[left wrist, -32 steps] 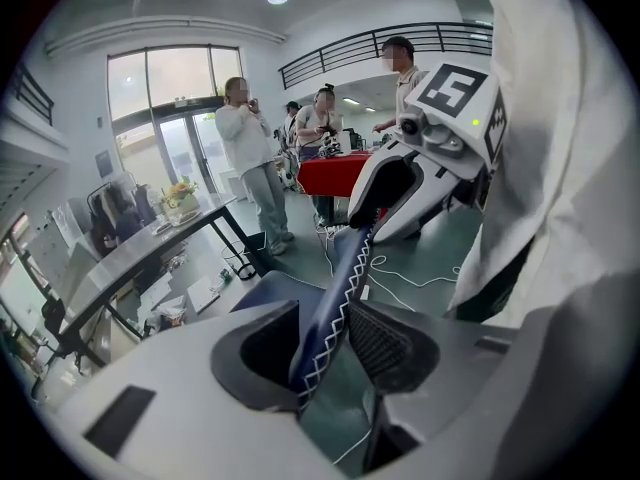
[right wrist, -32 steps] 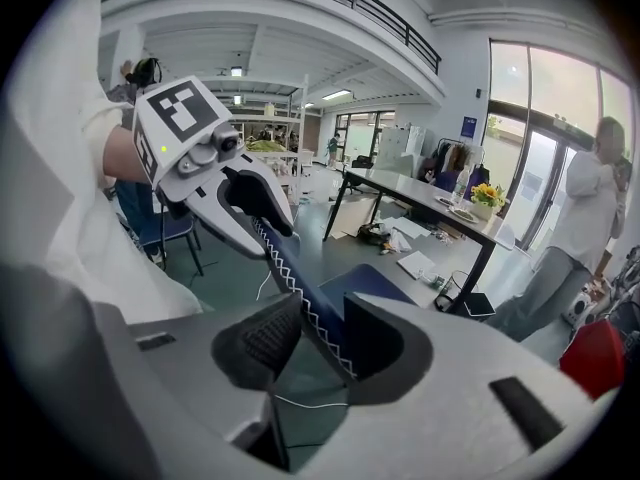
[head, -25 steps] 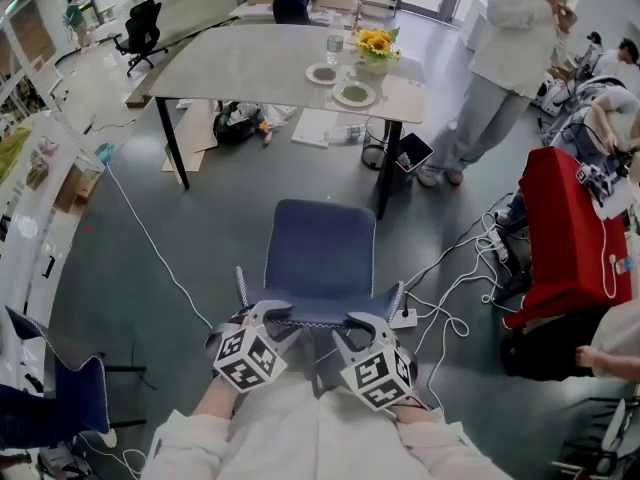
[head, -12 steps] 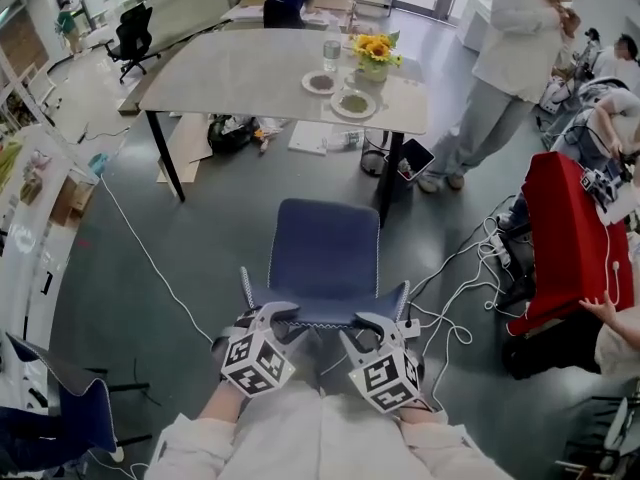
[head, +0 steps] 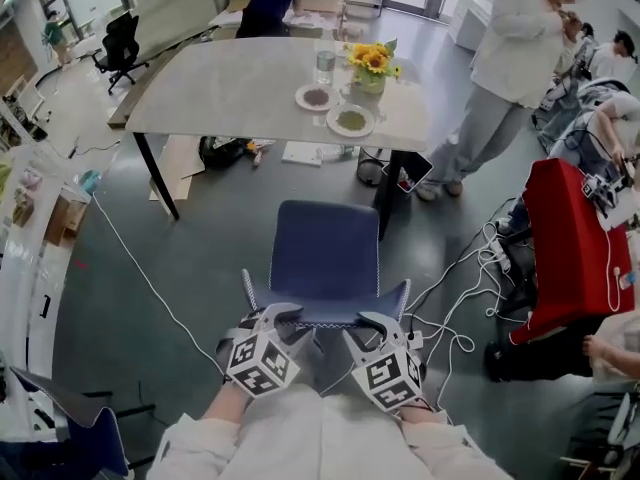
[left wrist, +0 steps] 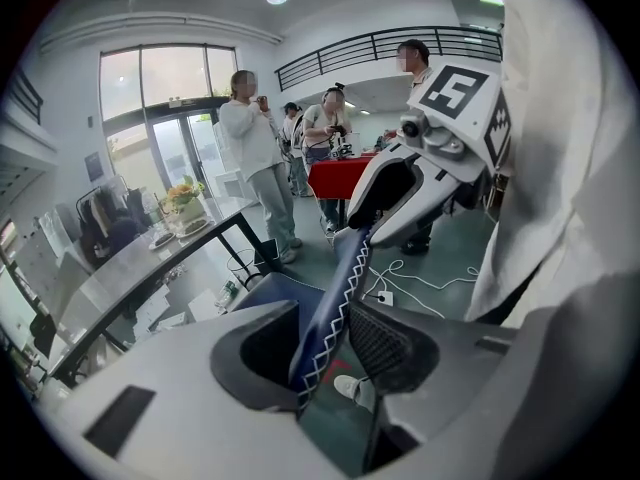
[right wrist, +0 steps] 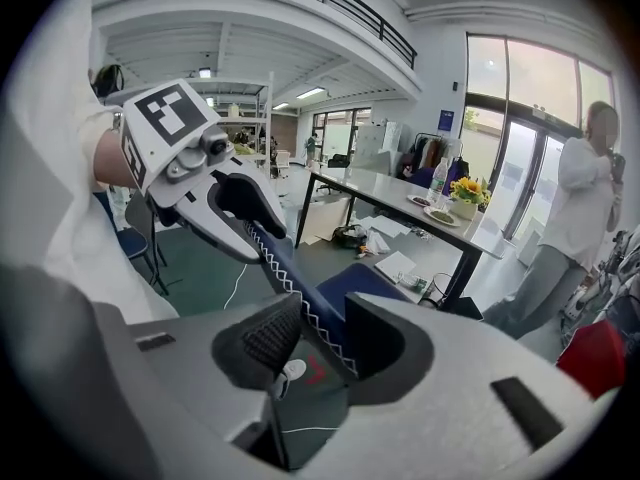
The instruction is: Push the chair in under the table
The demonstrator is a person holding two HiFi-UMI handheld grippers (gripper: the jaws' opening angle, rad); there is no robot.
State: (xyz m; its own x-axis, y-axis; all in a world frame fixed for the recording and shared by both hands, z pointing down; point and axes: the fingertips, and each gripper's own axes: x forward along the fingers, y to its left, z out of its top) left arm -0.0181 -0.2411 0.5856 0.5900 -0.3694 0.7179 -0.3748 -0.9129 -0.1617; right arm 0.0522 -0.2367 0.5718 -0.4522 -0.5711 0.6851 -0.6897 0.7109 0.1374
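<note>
Bare floor (head: 235, 213) between chair (head: 325, 253) and table (head: 240, 83)

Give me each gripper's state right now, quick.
Left gripper: closed on the top edge of the chair backrest.
Right gripper: closed on the same chair backrest, further along that edge.

chair (head: 325, 253): before you, backrest clamped by your left gripper (head: 284, 315) and, to its right, your right gripper (head: 371, 321).
table (head: 230, 78): behind the chair, apart.
flowers (head: 372, 60): on the table, right end.
</note>
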